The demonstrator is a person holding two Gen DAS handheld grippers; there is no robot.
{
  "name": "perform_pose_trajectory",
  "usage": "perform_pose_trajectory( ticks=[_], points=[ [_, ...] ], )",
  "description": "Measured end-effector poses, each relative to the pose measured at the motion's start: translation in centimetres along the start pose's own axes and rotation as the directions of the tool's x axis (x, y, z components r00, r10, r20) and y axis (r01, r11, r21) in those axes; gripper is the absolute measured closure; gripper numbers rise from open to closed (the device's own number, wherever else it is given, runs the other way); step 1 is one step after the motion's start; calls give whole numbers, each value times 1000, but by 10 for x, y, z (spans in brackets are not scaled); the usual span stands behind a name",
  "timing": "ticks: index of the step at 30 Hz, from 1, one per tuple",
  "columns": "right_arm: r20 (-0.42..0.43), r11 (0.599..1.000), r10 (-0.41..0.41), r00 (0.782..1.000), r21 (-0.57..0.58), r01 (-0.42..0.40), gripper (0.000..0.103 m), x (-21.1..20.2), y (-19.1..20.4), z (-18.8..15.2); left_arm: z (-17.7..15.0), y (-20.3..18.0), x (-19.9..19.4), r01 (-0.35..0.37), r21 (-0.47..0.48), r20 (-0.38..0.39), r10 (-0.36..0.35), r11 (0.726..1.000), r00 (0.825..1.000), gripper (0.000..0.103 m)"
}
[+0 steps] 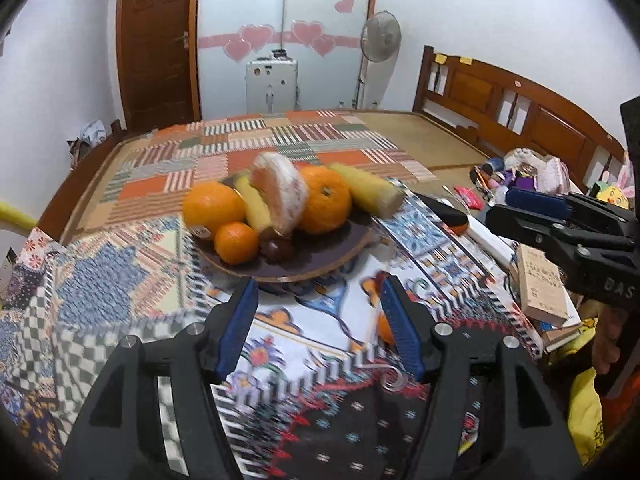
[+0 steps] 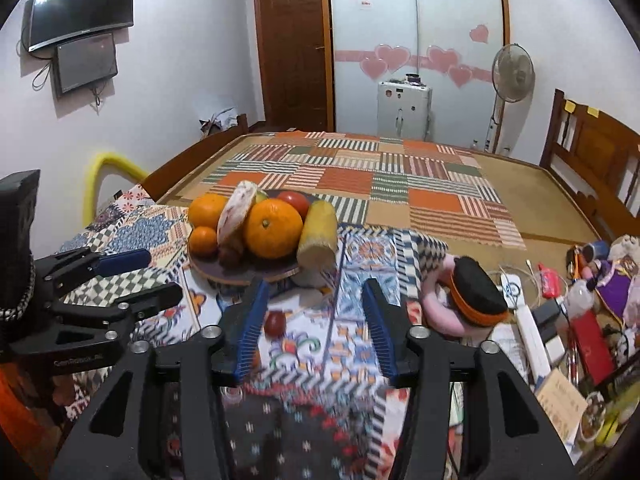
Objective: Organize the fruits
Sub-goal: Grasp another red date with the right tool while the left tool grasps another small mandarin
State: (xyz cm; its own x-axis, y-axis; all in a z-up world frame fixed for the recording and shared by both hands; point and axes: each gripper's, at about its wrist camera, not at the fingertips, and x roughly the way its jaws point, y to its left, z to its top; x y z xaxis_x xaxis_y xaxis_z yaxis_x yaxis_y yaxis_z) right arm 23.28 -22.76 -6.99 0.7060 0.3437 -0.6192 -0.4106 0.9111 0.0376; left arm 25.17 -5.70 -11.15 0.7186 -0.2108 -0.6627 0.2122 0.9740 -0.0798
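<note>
A dark plate (image 1: 320, 258) on the patterned cloth holds piled fruit: two big oranges (image 1: 326, 204), a small orange (image 1: 236, 242), a peeled pomelo (image 1: 280, 196), bananas (image 1: 252, 206) and a dark brown fruit (image 1: 278, 248). My left gripper (image 1: 319, 284) stands open just short of the plate's near rim, nothing between its fingers. My right gripper (image 2: 316, 286) is also open, near the same plate (image 2: 240, 276). A small red round fruit (image 2: 275, 323) lies on the cloth beside its left finger, untouched. Each gripper shows in the other's view: right gripper (image 1: 500, 206), left gripper (image 2: 164, 274).
A black and orange cap on a pink toy (image 2: 478, 292) lies right of the plate. Further right are a white power strip (image 1: 492, 242), a book (image 1: 544, 284) and piled toys. Beyond the plate stretches a bed with a patchwork blanket (image 2: 380, 176).
</note>
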Motion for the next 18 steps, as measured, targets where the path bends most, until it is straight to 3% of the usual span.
perform_pose_trajectory(
  ticks=[5,10,13,18],
  points=[
    [-7,1000,-17,1000,20,17,49,-6,-12,-15,-13,-18,17,32,8,-62,-32,999,998,39],
    [-30,995,-95,995,-27,94,48,-4,-15,-30,-23,-38,38,54,17,-121,-52,998,991,39],
    [-56,996,-89,994,-30,88,48,2,-18,-36,-24,-46,48,54,36,-141,-48,998,989,40],
    [-80,997,-74,994,-24,72,48,12,-18,-43,-25,-48,57,53,41,-158,-46,998,986,58]
  ],
)
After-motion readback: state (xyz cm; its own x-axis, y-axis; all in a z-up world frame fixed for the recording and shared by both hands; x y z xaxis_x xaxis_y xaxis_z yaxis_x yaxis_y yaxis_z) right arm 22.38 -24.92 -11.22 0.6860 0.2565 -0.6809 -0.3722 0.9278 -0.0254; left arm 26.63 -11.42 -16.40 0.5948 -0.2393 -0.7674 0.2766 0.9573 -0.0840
